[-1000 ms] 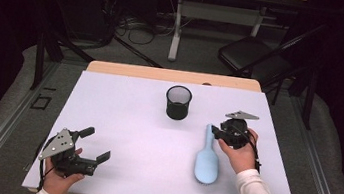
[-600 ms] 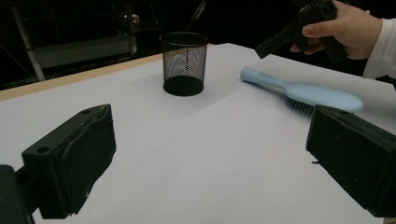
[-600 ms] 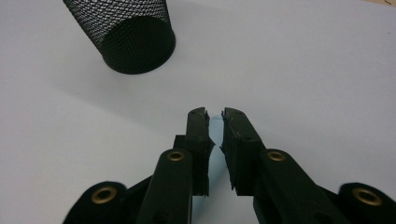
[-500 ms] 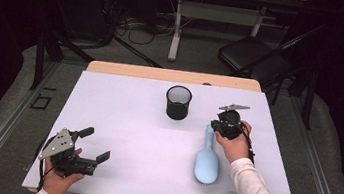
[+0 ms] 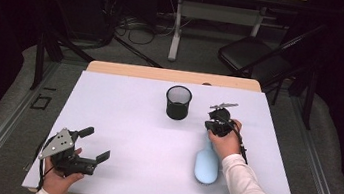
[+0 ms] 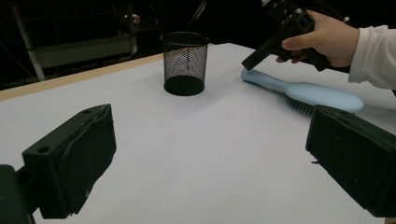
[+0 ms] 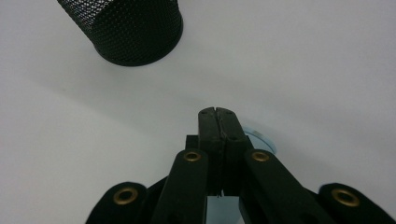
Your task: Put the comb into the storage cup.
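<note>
right gripper view, right gripper [image 7: 218, 113] fingers pressed together over blue hairbrush [image 7: 261, 140] handle (nothing between), left gripper [image 5: 95, 145] wide

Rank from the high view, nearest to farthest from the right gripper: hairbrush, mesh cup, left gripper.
Measured from the right gripper, shut above the brush handle:
1. Hairbrush: light blue, its handle tip right under the jaws, head lying toward the person.
2. Mesh cup: black, upright, just to the left and slightly farther back.
3. Left gripper: far left, near the table's front edge, jaws open.
</note>
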Available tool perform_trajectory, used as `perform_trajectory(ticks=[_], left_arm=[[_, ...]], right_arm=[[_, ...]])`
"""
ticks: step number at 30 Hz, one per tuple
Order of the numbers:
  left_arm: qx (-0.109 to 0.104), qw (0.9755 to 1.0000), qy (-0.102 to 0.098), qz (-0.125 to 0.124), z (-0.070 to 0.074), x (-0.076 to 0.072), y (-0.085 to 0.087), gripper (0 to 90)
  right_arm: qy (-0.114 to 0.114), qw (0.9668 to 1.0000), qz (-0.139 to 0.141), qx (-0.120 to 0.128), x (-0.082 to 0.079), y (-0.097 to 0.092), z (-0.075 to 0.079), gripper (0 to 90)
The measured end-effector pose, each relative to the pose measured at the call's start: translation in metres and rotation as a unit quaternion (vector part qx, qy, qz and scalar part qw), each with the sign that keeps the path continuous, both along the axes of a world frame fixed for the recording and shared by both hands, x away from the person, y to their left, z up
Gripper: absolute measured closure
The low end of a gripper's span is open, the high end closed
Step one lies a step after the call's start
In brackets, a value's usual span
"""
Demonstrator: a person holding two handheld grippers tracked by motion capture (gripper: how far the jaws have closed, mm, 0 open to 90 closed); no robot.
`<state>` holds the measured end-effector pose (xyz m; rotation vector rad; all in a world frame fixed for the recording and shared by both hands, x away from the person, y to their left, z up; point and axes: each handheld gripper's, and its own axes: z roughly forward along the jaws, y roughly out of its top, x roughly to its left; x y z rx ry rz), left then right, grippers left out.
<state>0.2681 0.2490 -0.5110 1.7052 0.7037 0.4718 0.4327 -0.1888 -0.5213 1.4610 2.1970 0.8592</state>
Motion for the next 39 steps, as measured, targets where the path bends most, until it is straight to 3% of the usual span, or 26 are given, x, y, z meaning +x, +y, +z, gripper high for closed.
perform_trajectory(ticks=[12, 33, 34, 39], left_arm=[[0.001, 1.0000, 0.001, 0.001, 0.000, 0.000, 0.000, 1.9], [0.003, 1.0000, 0.002, 0.001, 0.000, 0.000, 0.001, 1.9], [0.003, 1.0000, 0.002, 0.002, 0.000, 0.000, 0.000, 1.9], [0.002, 1.0000, 0.002, 0.000, 0.000, 0.000, 0.000, 1.9]], right_arm=[[0.014, 0.9995, 0.003, -0.028, 0.008, 0.013, -0.009, 90.0], [0.026, 0.9985, -0.007, -0.048, 0.012, 0.010, -0.013, 90.0], [0.018, 0.9989, -0.007, -0.043, 0.012, 0.009, -0.014, 90.0], [0.031, 0.9983, -0.013, -0.048, 0.012, 0.003, -0.012, 90.0]])
